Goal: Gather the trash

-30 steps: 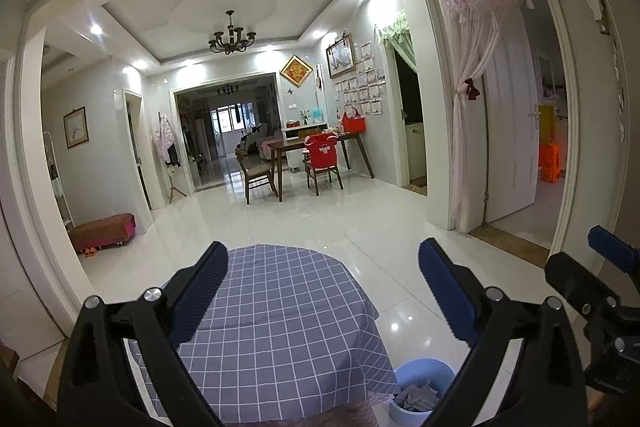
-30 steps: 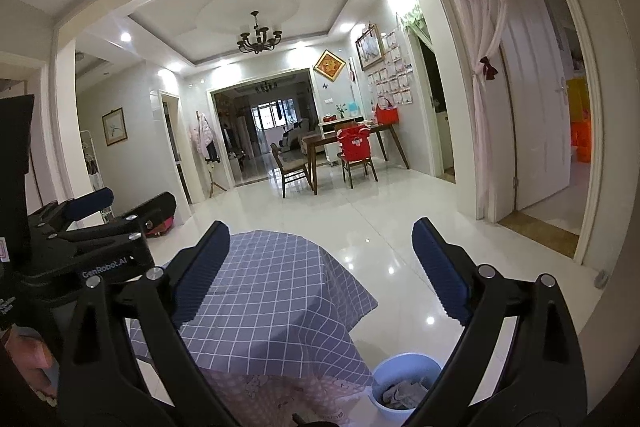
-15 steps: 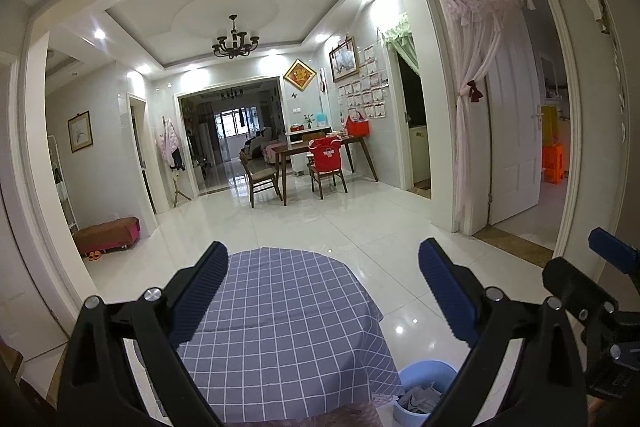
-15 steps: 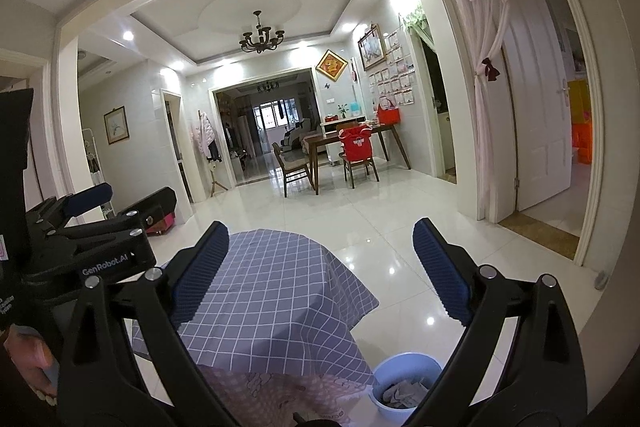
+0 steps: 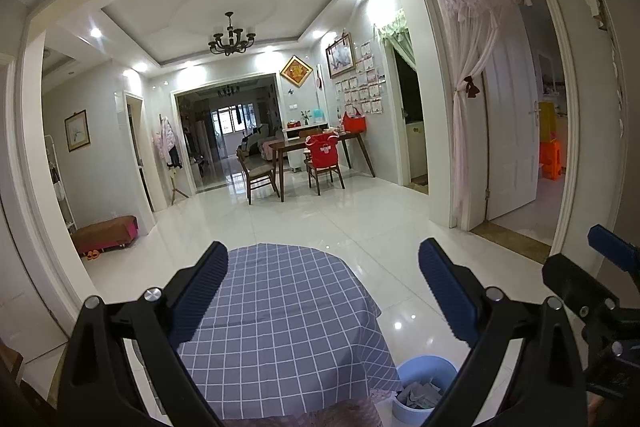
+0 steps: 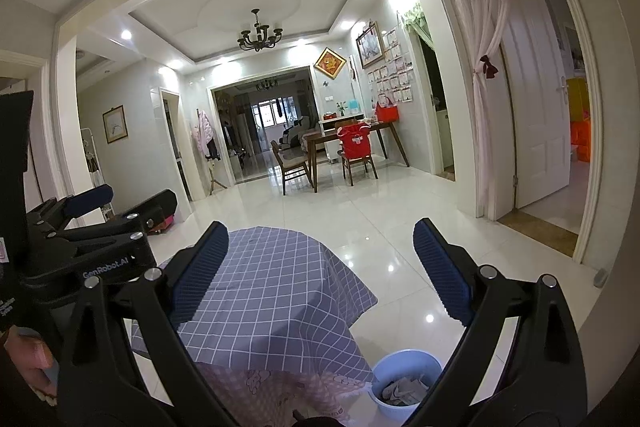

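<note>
A light blue bin [image 5: 425,383] [image 6: 406,379] stands on the floor by the table's right side, with crumpled grey paper trash [image 5: 418,395] [image 6: 400,389] inside it. The table wears a blue checked cloth [image 5: 280,327] [image 6: 264,299], and I see no trash on it. My left gripper [image 5: 322,291] hangs open above the table with nothing between its fingers. My right gripper [image 6: 320,271] is open too and holds nothing. Each gripper shows at the edge of the other's view: the right gripper [image 5: 592,291] on the right, the left gripper [image 6: 100,215] on the left.
White glossy floor tiles [image 5: 320,219] stretch ahead to a wooden dining table [image 5: 316,151] with chairs. A white door [image 5: 508,131] with a pink curtain stands open on the right. A low brown bench [image 5: 106,233] sits by the left wall.
Both views have drifted slightly, the left wrist view tipping up a little. Both grippers stay open and nothing was picked up.
</note>
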Tool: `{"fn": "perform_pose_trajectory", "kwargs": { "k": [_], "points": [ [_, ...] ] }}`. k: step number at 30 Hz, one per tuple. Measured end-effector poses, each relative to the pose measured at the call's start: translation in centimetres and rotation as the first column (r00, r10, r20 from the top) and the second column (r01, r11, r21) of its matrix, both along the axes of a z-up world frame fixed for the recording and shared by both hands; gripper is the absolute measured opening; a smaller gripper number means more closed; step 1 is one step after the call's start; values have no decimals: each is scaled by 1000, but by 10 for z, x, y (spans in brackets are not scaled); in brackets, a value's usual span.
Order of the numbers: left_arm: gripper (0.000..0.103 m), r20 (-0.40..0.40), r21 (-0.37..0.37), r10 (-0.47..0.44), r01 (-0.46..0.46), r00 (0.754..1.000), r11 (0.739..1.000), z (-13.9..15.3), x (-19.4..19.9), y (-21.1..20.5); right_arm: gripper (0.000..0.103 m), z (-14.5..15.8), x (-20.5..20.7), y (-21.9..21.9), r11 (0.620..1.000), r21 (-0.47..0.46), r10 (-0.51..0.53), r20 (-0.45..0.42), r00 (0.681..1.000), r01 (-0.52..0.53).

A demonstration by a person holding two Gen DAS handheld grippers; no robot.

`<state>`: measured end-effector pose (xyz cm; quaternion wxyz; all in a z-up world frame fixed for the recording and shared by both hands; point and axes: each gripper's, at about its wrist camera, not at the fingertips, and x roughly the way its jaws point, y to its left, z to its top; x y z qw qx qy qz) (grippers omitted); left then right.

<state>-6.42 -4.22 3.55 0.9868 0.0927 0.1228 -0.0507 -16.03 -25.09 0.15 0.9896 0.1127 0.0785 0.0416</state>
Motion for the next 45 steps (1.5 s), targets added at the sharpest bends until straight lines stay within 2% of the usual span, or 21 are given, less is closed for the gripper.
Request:
{"fn": "perform_pose_trajectory", "kwargs": {
  "k": [14, 45],
  "points": [
    [94, -11, 3, -3, 3, 1000, 1000, -3, 1, -1, 92, -12, 0, -4, 1000, 4, -1, -9, 1000, 1],
    [94, -10, 10, -4, 5, 1000, 1000, -7, 2, -5, 93, -8, 0, -5, 1000, 2, 0, -11, 1000, 0]
  ]
}}
